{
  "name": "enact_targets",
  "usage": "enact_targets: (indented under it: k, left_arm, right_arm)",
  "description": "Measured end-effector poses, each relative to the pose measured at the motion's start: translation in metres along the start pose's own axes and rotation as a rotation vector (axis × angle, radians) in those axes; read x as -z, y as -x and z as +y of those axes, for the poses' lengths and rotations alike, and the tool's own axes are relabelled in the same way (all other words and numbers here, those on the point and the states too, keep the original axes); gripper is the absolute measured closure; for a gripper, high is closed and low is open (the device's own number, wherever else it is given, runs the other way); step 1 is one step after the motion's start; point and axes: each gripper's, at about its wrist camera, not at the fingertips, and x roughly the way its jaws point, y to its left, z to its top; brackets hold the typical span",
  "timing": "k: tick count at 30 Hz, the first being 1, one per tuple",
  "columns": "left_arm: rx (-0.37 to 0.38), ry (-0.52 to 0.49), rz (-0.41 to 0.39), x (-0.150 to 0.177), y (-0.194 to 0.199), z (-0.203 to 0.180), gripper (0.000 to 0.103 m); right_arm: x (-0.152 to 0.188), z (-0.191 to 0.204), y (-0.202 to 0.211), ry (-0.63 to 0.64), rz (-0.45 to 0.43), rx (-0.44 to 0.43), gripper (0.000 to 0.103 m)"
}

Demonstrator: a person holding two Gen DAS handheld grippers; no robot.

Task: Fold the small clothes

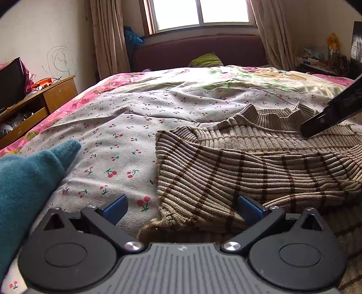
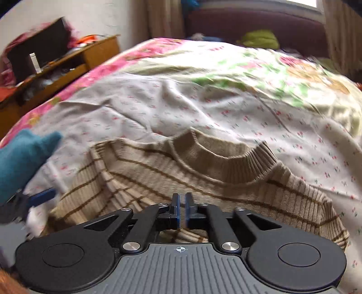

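Two tongs work over a striped knit sweater (image 1: 248,167) lying on the bed (image 1: 126,117): left tongs (image 1: 182,209) gape wide at its hem, empty; right tongs (image 2: 182,211) nearly closed, a narrow gap, gripping nothing.

Premises: a lived-in home bedroom. A wide bed with cherry-print grey and pink floral bedding (image 1: 126,117) fills the centre. At 12 o'clock stand a padded maroon headboard (image 1: 199,50) and a bright window with beige curtains (image 1: 199,13). At 9 o'clock, a cluttered orange-brown wooden cabinet (image 1: 45,99).
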Motion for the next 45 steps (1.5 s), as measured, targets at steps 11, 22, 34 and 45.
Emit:
enact_targets:
  k: [11,22,34,45]
  left_arm:
    - [-0.002,-0.005,-0.006,0.001,0.0,-0.001,0.0]
    - [0.0,-0.006,-0.002,0.001,0.0,-0.001,0.0]
    - [-0.002,-0.023,-0.015,0.002,0.001,-0.004,0.0]
    - [-0.003,-0.033,-0.011,0.004,0.0,-0.005,0.0]
  right_arm:
    - [-0.001,0.025,-0.022,0.204,0.173,-0.125,0.08]
    - [0.001,0.024,-0.05,0.164,0.228,-0.062,0.086]
    - [-0.008,0.019,-0.04,0.034,0.091,0.048,0.101]
    - [0.014,0.013,-0.005,-0.08,-0.063,0.09,0.091]
